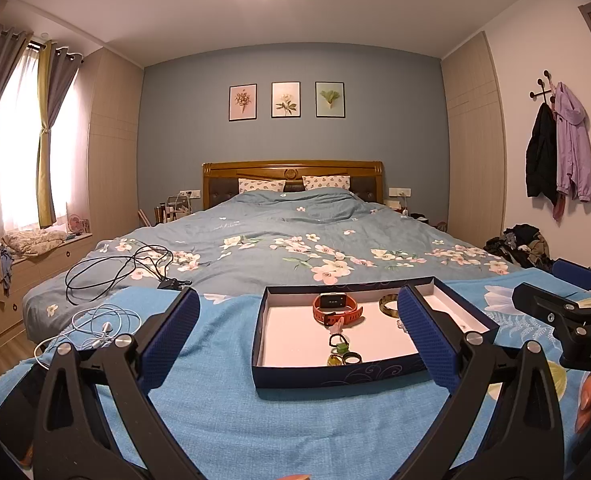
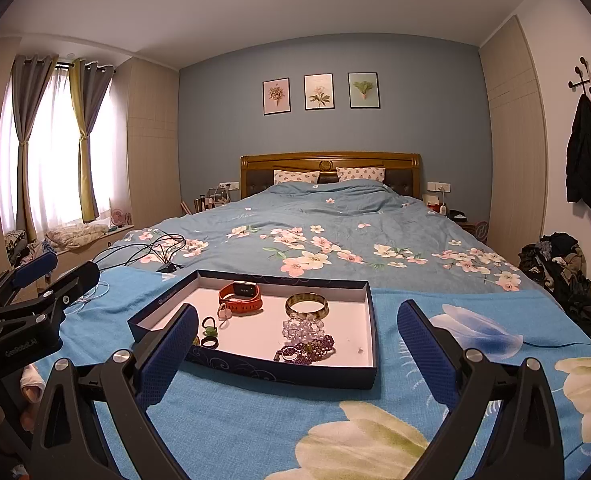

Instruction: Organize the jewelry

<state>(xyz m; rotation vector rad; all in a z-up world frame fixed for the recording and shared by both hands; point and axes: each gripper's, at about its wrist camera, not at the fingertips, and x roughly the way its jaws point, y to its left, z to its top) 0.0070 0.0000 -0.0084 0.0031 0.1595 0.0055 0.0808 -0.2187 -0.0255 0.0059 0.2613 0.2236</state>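
A shallow dark-blue box (image 2: 279,372) with a white floor lies on the blue cloth. Inside it are an orange smartwatch (image 2: 241,298), a brown-green bangle (image 2: 306,306), a clear bead bracelet (image 2: 301,328), a purple bead bracelet (image 2: 307,351) and small rings (image 2: 209,326). My right gripper (image 2: 297,308) is open just in front of the box, holding nothing. My left gripper (image 1: 298,296) is also open and empty, facing the box (image 1: 335,376) from the near left. The left wrist view shows the watch (image 1: 337,308), bangle (image 1: 389,304) and rings (image 1: 341,346); its right finger hides the bead bracelets.
Black cables (image 1: 115,272) and white earphones (image 1: 99,326) lie left of the box near the bed's edge. The flowered duvet (image 2: 335,240) stretches behind the box. A pile of dark clothes (image 2: 563,268) sits at the right wall. Blue cloth (image 2: 255,432) spreads in front.
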